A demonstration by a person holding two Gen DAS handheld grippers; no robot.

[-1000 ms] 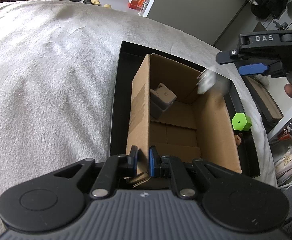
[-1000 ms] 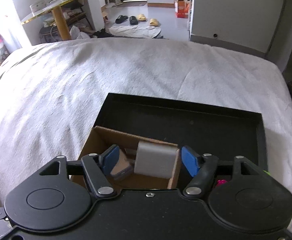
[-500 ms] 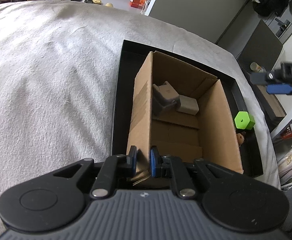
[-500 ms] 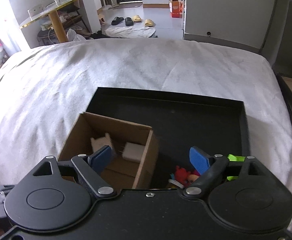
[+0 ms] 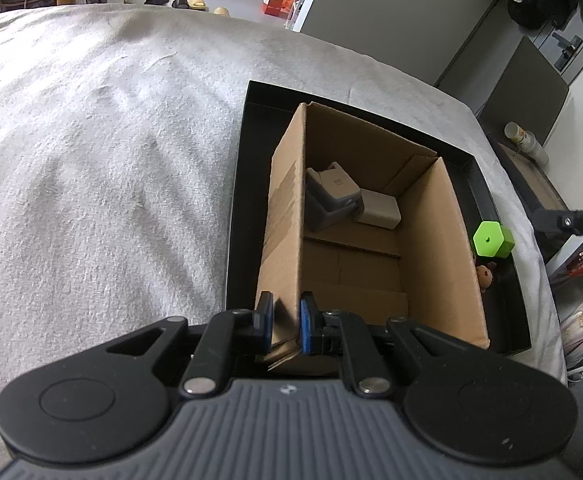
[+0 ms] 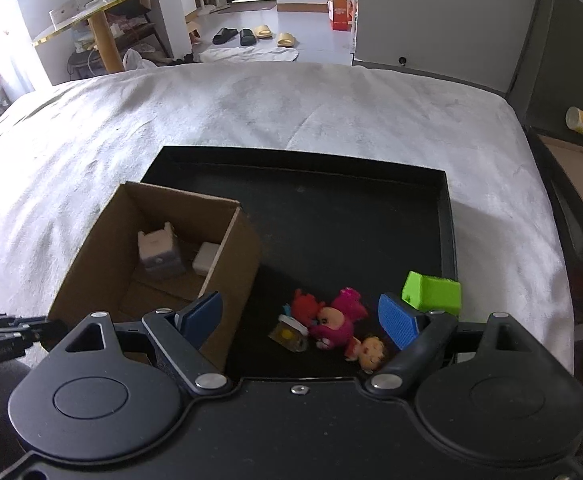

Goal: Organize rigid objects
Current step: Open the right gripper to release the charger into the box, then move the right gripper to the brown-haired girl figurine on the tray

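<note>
Cardboard, the near wall of an open brown box (image 5: 371,216), is pinched in the narrow left tool (image 5: 285,322). Inside, upper centre of frame, lie a grey block (image 5: 331,196) and white cube (image 5: 379,210). Right tool (image 6: 299,318) gapes wide, empty, above small plush toys (image 6: 331,322) at lower centre; green hexagonal block (image 6: 431,292) just right.

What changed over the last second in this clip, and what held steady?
The right gripper let go of the white block, which now rests inside the cardboard box beside the grey block. That gripper, jaws open and empty, then shifted right to above the small toys in the black tray. The left gripper stayed clamped on the box's near wall.
</note>
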